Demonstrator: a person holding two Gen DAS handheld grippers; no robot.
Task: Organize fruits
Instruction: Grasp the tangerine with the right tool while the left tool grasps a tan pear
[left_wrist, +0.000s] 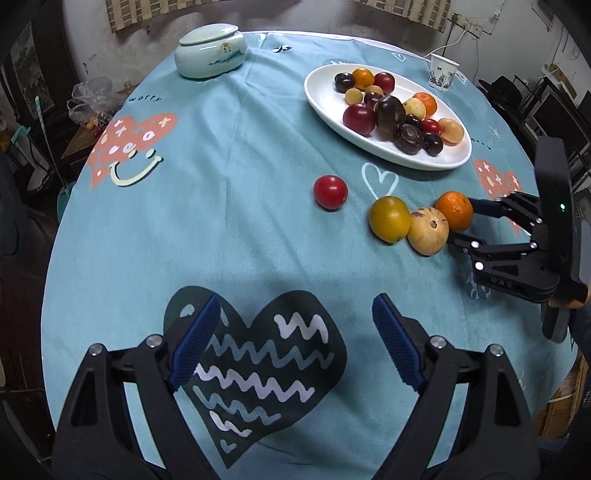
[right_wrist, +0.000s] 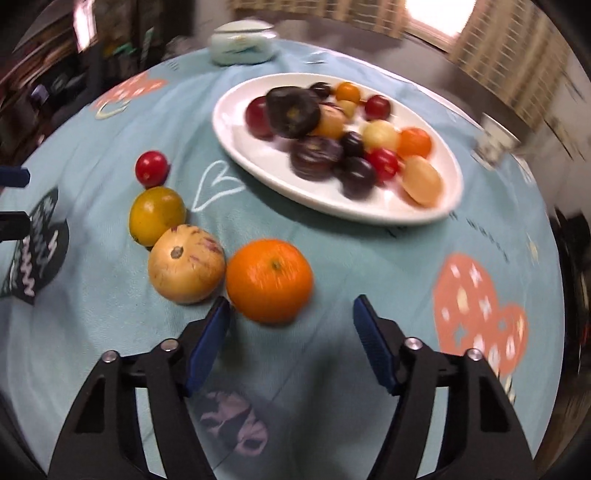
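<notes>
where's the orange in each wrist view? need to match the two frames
Left wrist: orange at right of centre, by the right tool, touching the striped fruit.
Right wrist: orange low centre, just ahead of the open tool, nearer its left finger.
Shared landmark: white plate of fruit lies beyond the orange in both.

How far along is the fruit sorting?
Mostly done: the white plate already holds many fruits. Both tongs are open; the right tongs are closing in on the orange. Left: pale striped fruit, yellow fruit, red tomato.
</notes>
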